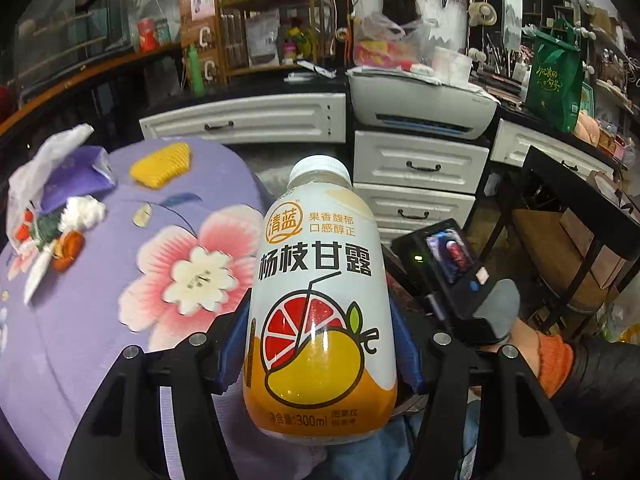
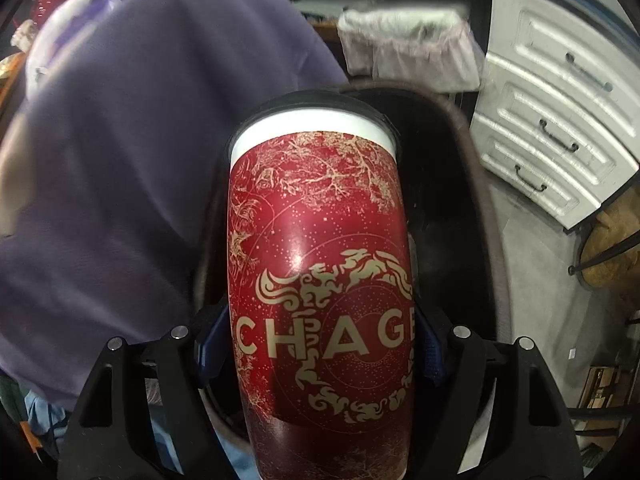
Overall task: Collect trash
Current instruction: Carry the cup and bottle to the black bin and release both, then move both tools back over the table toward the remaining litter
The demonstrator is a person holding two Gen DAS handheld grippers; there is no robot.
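Above the dark bin (image 2: 460, 128), right tool (image 2: 320, 344) pinches red cup (image 2: 320, 260); left tool (image 1: 320, 344) pinches bottle (image 1: 320, 280).

Left of the left gripper, a purple floral cloth-covered table (image 1: 120, 320) carries a yellow packet (image 1: 161, 164), tissue pack (image 1: 76, 178) and scraps (image 1: 56, 236).

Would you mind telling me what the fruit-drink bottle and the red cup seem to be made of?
The bottle looks like clear plastic under a glossy printed sleeve: its bare neck is see-through beneath a white screw cap. The red cup is probably coated paper, smooth with a soft sheen and a white band near its black lid, though thin plastic is possible.
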